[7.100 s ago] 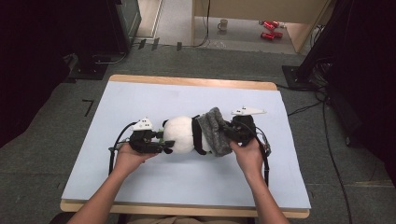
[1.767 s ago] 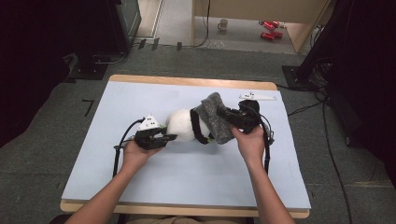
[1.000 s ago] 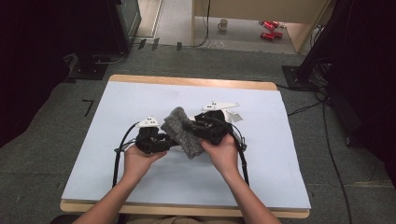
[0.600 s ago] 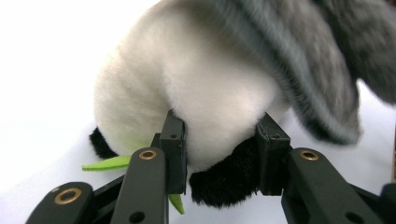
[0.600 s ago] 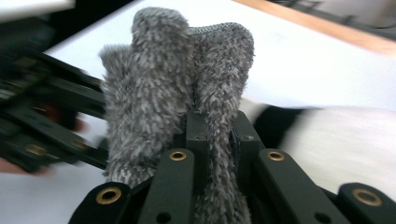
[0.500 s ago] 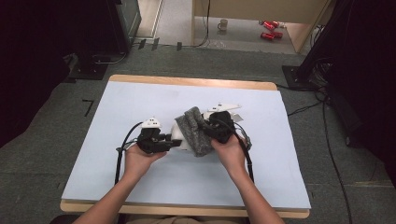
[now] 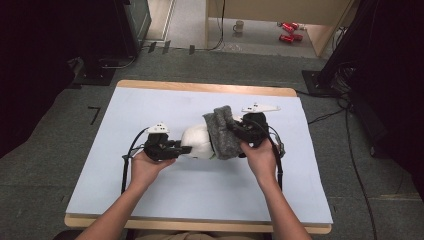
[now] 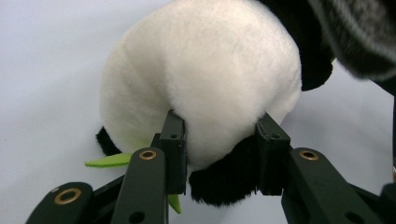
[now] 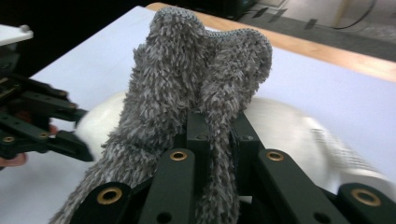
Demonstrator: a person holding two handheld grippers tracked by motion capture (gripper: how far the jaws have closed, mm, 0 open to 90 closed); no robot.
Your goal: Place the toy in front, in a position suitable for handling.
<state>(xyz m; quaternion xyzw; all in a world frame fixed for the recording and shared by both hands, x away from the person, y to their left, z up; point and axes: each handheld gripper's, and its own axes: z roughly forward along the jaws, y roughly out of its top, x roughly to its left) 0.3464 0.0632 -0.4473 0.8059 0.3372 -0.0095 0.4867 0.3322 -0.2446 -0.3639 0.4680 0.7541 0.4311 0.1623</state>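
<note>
Jaws of the left gripper pinch the white rump of a plush panda, while the right gripper is clamped on a fold of grey fuzzy cloth draped over the toy. Panda lies at frame centre, long axis left to right, rump toward the left. Beneath is a pale blue table; grey carpet surrounds it.

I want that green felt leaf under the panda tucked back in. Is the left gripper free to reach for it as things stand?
Probably not. The left gripper has its jaws clamped on the plush panda's lower end, so it would have to let go first. The green leaf lies close beside its jaws, with nothing on top of it.
</note>
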